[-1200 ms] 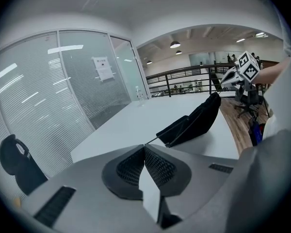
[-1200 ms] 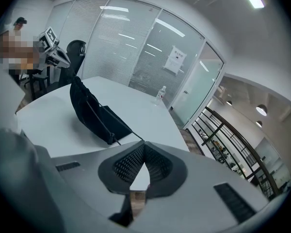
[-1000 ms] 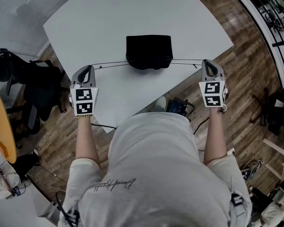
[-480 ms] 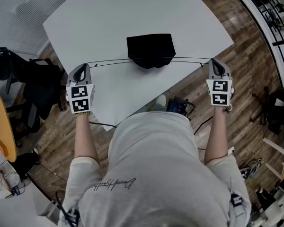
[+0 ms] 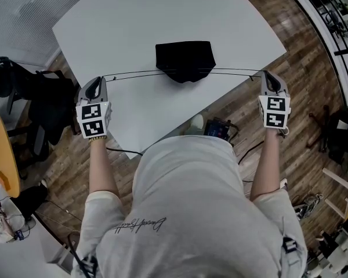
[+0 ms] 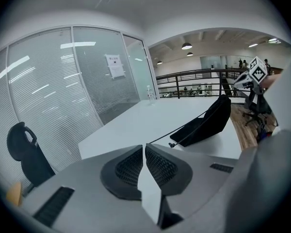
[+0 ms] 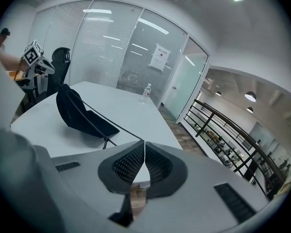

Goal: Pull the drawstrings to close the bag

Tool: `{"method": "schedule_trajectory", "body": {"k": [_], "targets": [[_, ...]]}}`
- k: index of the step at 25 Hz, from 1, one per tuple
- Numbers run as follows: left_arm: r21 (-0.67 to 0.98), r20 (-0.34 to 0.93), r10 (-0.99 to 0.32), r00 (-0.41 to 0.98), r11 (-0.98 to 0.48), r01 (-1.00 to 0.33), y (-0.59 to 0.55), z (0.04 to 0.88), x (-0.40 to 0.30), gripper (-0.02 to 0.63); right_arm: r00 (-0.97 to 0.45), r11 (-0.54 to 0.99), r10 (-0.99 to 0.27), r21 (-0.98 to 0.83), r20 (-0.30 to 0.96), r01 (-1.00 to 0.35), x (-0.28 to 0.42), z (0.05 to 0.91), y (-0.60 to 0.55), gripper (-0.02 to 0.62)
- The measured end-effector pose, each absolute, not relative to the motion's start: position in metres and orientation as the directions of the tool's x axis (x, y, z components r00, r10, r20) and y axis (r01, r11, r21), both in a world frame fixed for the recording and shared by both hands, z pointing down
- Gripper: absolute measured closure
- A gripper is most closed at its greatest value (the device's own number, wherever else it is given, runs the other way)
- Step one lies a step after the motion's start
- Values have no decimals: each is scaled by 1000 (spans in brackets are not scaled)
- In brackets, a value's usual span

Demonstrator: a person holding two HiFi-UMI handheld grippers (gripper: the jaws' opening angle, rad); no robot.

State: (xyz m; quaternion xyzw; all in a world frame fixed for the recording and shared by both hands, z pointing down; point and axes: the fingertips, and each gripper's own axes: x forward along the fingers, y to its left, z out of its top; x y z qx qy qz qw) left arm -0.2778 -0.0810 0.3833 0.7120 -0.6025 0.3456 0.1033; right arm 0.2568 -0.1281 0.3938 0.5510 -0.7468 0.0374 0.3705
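A black drawstring bag (image 5: 185,57) lies on the white table (image 5: 162,10), also seen in the left gripper view (image 6: 203,123) and the right gripper view (image 7: 77,113). Thin black cords run taut from its mouth to both sides. The left drawstring (image 5: 136,74) ends at my left gripper (image 5: 100,80) by the table's left edge. Its jaws (image 6: 145,147) are opening, with a slim gap, and the cord still leads straight to their tips. My right gripper (image 5: 265,74) is past the table's right edge. It is shut (image 7: 144,143) on the right drawstring (image 5: 232,71).
A black office chair (image 5: 23,91) stands left of the table, with an orange round tabletop (image 5: 0,155) further left. Gear and cables (image 5: 217,129) lie on the wood floor under the near table edge. A water bottle (image 7: 145,92) stands at the table's far end. A railing (image 5: 330,16) runs at the upper right.
Both grippers have moved outward and apart, drawing the cords longer and tighter. The bag has barely shifted.
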Motion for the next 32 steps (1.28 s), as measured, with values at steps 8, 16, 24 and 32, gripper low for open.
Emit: {"method": "schedule_trajectory", "body": {"k": [8,16,24,32], "targets": [[-286,604,-797,28,-250,-925,-83,379,-276,581,-125,392,-796,349,592,-851,256,395,-128,571],[-278,583,-812,45,-251,-927,-81,370,-269,591,-119,385,-797,346,592,-856,257,394,-124,571],[-169,525,-842,125,-247,-954,-86,355,-243,592,-173,392,-799,282,575,-875,246,392,-119,571],[-95,483,-841,243,-327,-940,-85,354,-190,592,-292,449,-798,197,527,-871,209,382,-120,572]]}}
